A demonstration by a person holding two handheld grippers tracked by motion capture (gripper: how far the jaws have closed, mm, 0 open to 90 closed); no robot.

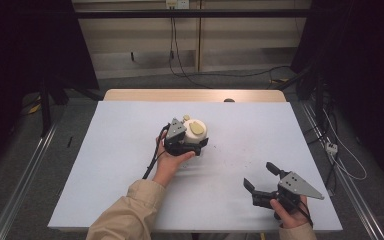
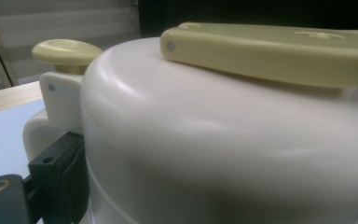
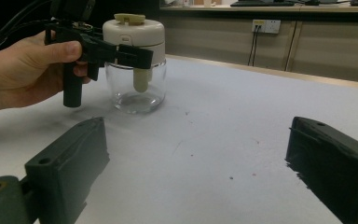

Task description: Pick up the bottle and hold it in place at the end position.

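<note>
While the left hand (image 1: 172, 161) holds the left gripper (image 1: 192, 146) at the middle of the table (image 1: 120, 165), its jaws squeeze the cream lid (image 3: 134, 33) of a jar (image 3: 135, 91). From the right gripper view, one black jaw lies across the front of the lid, and the jar's clear glass bottom stands on the table. A yellow flap (image 2: 279, 49) lies flat on top of the lid, and a small yellow knob (image 2: 65, 52) sticks up beside it. Well apart from the jar, the right gripper (image 1: 263, 180) sits near the front right of the table, held by the right hand (image 1: 292, 212). Its jaws are wide apart and hold nothing.
</note>
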